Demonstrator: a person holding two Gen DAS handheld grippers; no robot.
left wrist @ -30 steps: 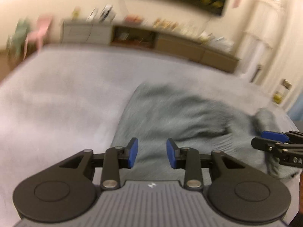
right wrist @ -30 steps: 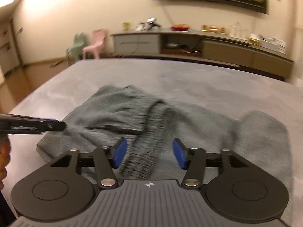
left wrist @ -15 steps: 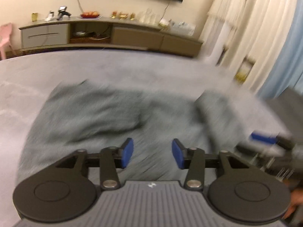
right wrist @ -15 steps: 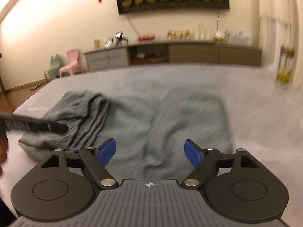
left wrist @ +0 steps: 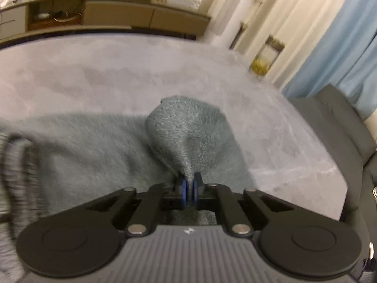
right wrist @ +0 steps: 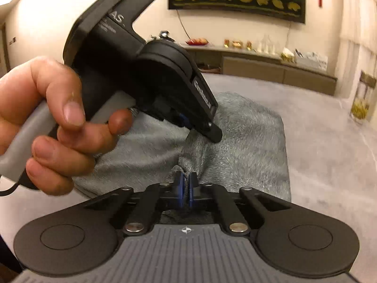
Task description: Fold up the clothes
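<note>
Currently both the left tongs (left wrist: 188, 189) and right tongs (right wrist: 185, 188), just closed, pinch neighbouring edge folds of the grey fleece garment (left wrist: 94, 151) on the grey bed (left wrist: 117, 70), probably to lift one edge evenly for folding.

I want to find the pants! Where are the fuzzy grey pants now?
The fuzzy grey pants lie on the pale grey bed cover, middle of both wrist views, pinched by the left gripper and right gripper.
</note>
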